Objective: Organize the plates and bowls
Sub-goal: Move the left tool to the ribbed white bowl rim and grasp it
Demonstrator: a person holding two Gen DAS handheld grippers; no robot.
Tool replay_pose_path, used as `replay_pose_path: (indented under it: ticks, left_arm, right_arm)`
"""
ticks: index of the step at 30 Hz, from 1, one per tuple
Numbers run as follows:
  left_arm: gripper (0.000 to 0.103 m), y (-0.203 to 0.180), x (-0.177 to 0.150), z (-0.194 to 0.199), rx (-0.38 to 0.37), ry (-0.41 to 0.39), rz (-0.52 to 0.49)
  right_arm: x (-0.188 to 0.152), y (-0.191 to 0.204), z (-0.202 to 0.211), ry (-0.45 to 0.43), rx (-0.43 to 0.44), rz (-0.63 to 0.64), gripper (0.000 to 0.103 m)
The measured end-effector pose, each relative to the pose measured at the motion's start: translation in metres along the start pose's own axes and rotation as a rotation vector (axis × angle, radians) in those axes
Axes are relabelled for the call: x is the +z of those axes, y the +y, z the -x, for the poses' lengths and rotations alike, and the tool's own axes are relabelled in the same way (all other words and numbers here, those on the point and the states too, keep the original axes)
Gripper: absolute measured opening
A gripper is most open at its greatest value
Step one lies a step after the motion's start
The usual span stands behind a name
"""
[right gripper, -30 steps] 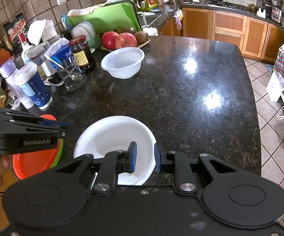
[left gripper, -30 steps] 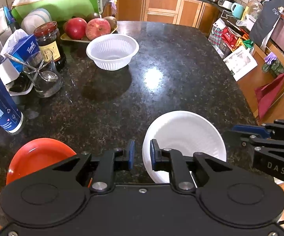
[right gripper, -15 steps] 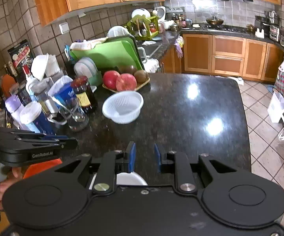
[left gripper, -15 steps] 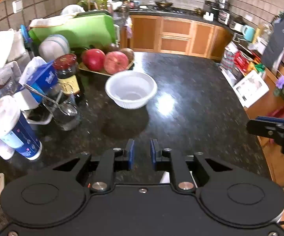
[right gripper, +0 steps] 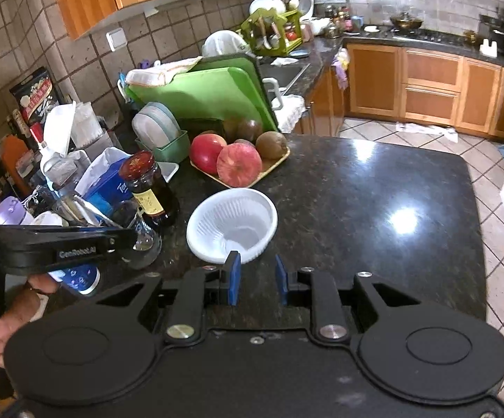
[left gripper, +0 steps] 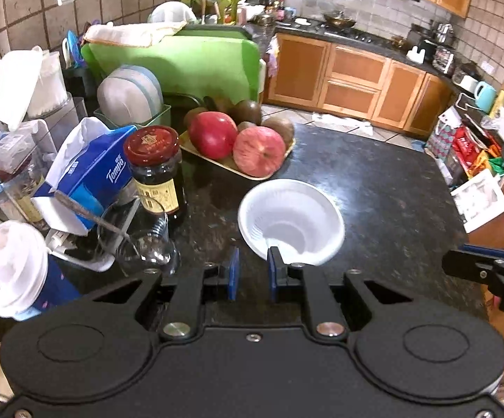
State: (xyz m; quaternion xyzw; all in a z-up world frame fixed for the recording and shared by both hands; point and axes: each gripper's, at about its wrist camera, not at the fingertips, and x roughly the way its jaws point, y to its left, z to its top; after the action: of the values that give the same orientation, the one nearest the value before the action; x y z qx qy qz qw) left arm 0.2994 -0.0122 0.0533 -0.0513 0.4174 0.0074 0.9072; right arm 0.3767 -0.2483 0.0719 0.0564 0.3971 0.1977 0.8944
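The left gripper [left gripper: 252,273] is seen with its blue pads set a narrow gap apart, and nothing is held between them. The right gripper [right gripper: 257,278] is likewise parted by a narrow gap and is empty. Just beyond both sets of fingertips a white ribbed plastic bowl [left gripper: 290,221] is found standing upright on the dark speckled granite countertop [right gripper: 374,209], touched by neither gripper. Behind the bowl a shallow tray of apples and kiwis [left gripper: 241,146] is set. To the left of the bowl a dark jar with a red lid [left gripper: 156,170] is placed, and beside it a glass tumbler holding a spoon [left gripper: 137,237], a blue Tempo tissue pack [left gripper: 95,177] and a lidded paper cup [left gripper: 11,271]. Further back a green cutting board [right gripper: 206,94] is leaned against a dish rack. The wall on the left is tiled, and wooden cabinets [right gripper: 429,83] are ranged along the far side under a black counter with a stove. A tiled floor [right gripper: 503,278] is visible past the right edge of the countertop.
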Motion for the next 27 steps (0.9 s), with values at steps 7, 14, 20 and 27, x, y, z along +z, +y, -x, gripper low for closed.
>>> replay_pose_path:
  ticks: [7,14,20,27]
  left_arm:
    - [0.024,-0.002,0.018,-0.055,-0.027,0.125,0.010]
    - [0.024,-0.005,0.028,-0.086,-0.002,0.136,-0.007]
    - [0.024,0.004,0.034,-0.100,0.002,0.157,0.003]
    - [0.024,0.011,0.036,-0.113,-0.016,0.185,0.010]
  right_arm:
    - [0.035,-0.003,-0.065,0.056,0.036,-0.001,0.023]
    - [0.047,-0.015,-0.124,0.126,0.009,-0.033,0.022]
    - [0.047,-0.024,-0.152,0.164,0.006,-0.051,0.021]
    - [0.045,-0.022,-0.168,0.181,0.018,-0.038,0.021]
